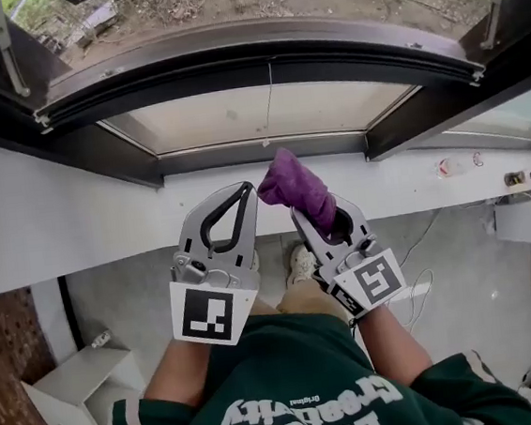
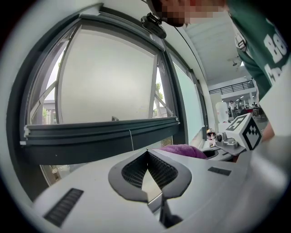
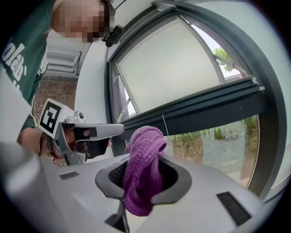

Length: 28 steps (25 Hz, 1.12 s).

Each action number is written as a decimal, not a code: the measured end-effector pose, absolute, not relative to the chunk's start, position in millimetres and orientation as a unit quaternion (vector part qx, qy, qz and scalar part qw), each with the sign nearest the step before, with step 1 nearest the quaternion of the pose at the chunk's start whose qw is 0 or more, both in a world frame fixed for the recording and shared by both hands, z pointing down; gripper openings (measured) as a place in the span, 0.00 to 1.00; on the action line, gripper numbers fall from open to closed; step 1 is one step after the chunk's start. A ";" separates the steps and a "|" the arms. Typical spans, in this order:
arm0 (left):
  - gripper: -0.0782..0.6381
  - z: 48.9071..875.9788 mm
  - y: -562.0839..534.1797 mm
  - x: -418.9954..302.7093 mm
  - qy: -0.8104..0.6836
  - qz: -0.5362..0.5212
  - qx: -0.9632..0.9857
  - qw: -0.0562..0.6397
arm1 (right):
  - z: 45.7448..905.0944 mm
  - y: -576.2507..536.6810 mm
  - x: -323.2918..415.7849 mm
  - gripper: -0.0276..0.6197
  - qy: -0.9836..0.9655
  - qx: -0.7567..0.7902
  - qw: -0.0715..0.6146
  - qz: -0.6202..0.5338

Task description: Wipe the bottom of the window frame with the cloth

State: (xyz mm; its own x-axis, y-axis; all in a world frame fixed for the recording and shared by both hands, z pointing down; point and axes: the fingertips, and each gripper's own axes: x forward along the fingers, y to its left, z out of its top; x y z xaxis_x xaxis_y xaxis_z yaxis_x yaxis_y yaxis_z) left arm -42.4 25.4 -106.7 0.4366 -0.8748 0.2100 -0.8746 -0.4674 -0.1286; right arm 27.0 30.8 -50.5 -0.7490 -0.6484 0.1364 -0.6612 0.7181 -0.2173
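A purple cloth (image 1: 293, 183) is bunched between the jaws of my right gripper (image 1: 297, 210), which is shut on it. It hangs over the jaw tips in the right gripper view (image 3: 143, 173). The left gripper (image 1: 246, 188) is beside it on the left, shut, with its tips touching and nothing between them (image 2: 146, 153). The cloth (image 2: 182, 150) shows just to its right there. Both grippers hover over the white sill (image 1: 86, 207), short of the dark bottom rail of the window frame (image 1: 260, 71), which also crosses the gripper views (image 2: 100, 136) (image 3: 200, 113).
The window sash is swung outward on metal stays (image 1: 5, 46), with ground and plants beyond. Small items (image 1: 449, 167) lie on the sill at the right. A white shelf unit (image 1: 75, 378) and a brick wall (image 1: 1, 348) stand lower left. A cable (image 1: 415, 285) lies on the floor.
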 end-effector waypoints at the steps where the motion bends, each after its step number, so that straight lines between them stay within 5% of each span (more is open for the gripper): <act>1: 0.12 -102.0 23.2 -36.6 0.521 -0.129 -0.844 0.000 | -43.1 28.8 32.3 0.21 -0.928 0.348 0.023 0.134; 12: 0.12 -29.2 17.4 -33.1 0.506 -0.167 -0.846 -0.006 | 32.7 34.0 19.3 0.20 -0.926 0.319 0.007 0.204; 22: 0.12 78.2 26.4 -185.0 0.503 -0.166 -0.844 -0.085 | 115.0 41.7 -127.0 0.20 -0.914 0.352 0.045 0.196; 28: 0.12 43.3 52.5 -218.2 0.480 -0.184 -0.857 -0.030 | 92.8 38.4 -155.4 0.20 -0.920 0.336 0.033 0.200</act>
